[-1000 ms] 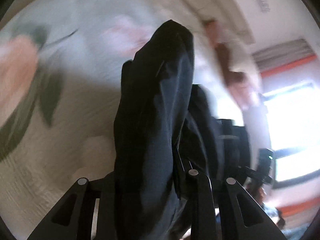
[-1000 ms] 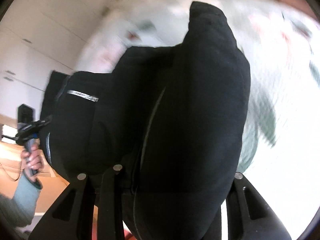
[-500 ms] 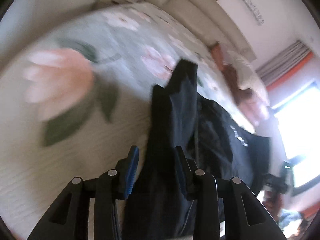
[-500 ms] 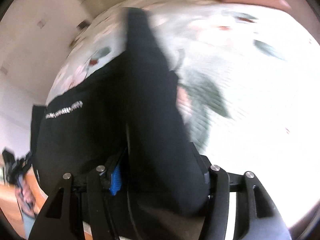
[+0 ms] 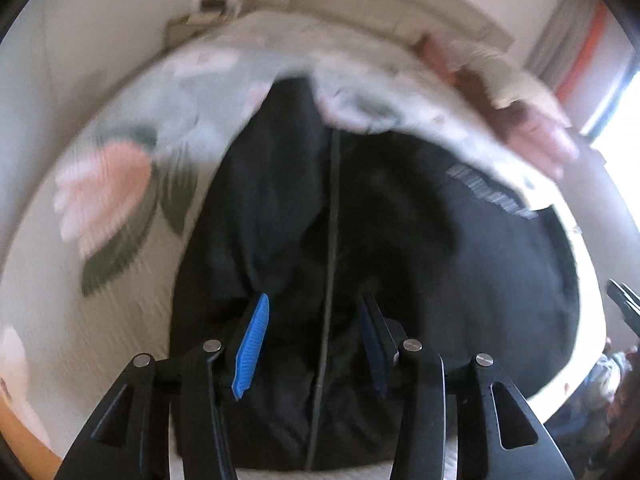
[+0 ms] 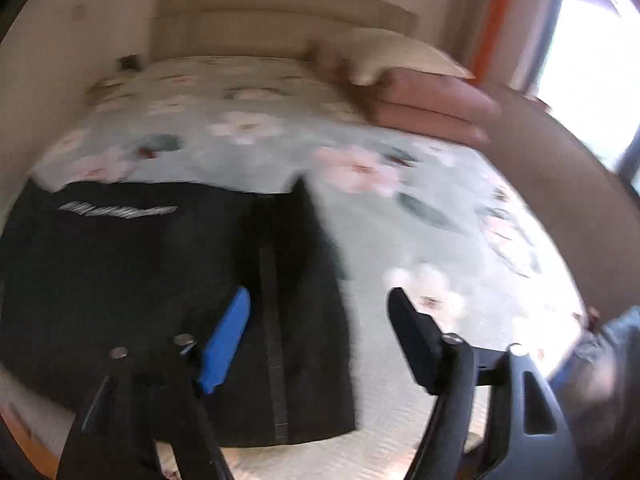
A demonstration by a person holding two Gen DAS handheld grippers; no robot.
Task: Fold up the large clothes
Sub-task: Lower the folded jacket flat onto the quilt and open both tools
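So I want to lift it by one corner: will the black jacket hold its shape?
Probably not: the black jacket lies limp and creased on the bedspread, so it would likely sag. It looks thick, perhaps heavyish.

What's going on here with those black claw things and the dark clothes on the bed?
A person is folding a large black garment on a bed with a floral bedspread, using a handheld two-finger gripper in each hand. Right now the garment lies spread flat on the bedspread. Both the left gripper and the right gripper are open above it, gripping nothing. Pillows sit stacked at the head of the bed.
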